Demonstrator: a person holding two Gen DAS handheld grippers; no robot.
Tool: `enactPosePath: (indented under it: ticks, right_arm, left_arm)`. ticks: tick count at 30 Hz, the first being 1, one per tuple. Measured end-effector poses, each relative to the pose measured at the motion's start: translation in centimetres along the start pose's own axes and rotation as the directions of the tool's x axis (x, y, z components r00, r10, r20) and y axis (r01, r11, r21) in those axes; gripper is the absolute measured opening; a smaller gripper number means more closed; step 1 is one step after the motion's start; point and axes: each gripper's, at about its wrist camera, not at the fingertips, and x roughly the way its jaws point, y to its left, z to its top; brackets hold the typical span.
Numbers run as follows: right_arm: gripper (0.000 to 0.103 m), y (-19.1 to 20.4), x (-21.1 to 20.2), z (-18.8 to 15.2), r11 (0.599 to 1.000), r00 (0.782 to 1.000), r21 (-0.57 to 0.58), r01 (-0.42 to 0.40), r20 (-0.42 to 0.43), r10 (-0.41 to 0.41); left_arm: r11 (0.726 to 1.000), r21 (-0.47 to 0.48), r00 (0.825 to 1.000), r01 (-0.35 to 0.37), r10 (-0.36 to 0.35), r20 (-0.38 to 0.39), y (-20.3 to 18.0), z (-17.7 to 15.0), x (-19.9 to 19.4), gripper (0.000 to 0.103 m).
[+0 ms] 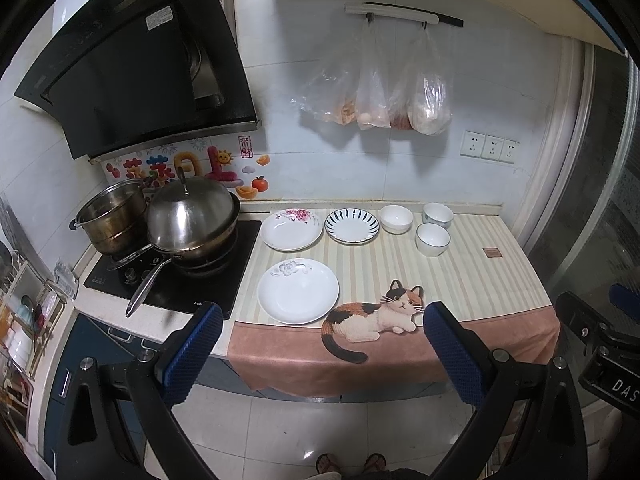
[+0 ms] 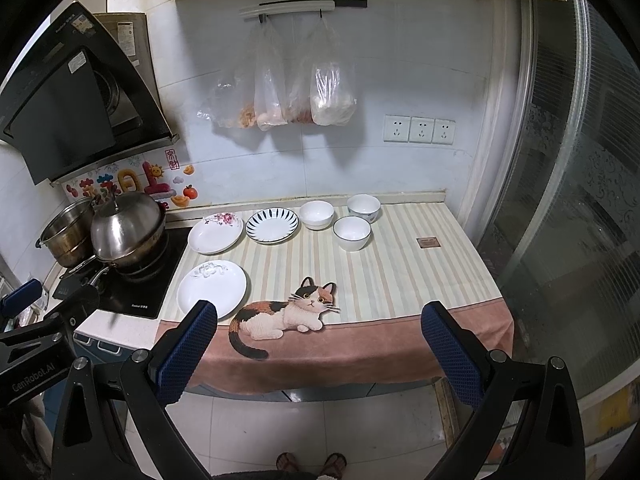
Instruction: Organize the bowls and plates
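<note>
Three plates lie on the striped cat cloth (image 1: pixel 472 280): a white plate (image 1: pixel 298 297) (image 2: pixel 212 289) near the front, a pink-flowered plate (image 1: pixel 291 229) (image 2: pixel 215 233) behind it, and a blue-striped plate (image 1: pixel 351 226) (image 2: pixel 272 225) to its right. Three white bowls (image 1: pixel 396 219) (image 1: pixel 437 215) (image 1: pixel 432 239) stand at the back right, also seen in the right wrist view (image 2: pixel 316 214) (image 2: pixel 363 207) (image 2: pixel 351 233). My left gripper (image 1: pixel 322 312) and right gripper (image 2: pixel 318 312) both hang open in front of the counter, holding nothing and touching nothing.
A lidded wok (image 1: pixel 192 220) and a steel pot (image 1: pixel 112 216) sit on the black hob (image 1: pixel 176 280) at the left, under a range hood (image 1: pixel 132 60). Plastic bags (image 1: pixel 376 92) hang on the wall. Wall sockets (image 1: pixel 489 147) are right. A glass door (image 2: pixel 580 200) borders the right side.
</note>
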Motion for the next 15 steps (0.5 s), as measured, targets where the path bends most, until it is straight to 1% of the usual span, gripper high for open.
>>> enactPosePath:
  ticks: [15]
  right_arm:
    - [0.103,-0.15,-0.36,0.00,1.000,1.000,0.002,-0.001,0.002,0.001]
  left_arm:
    - [1.000,0.002,1.000,-0.002,0.002,0.009,-0.11,0.00,0.26,0.103]
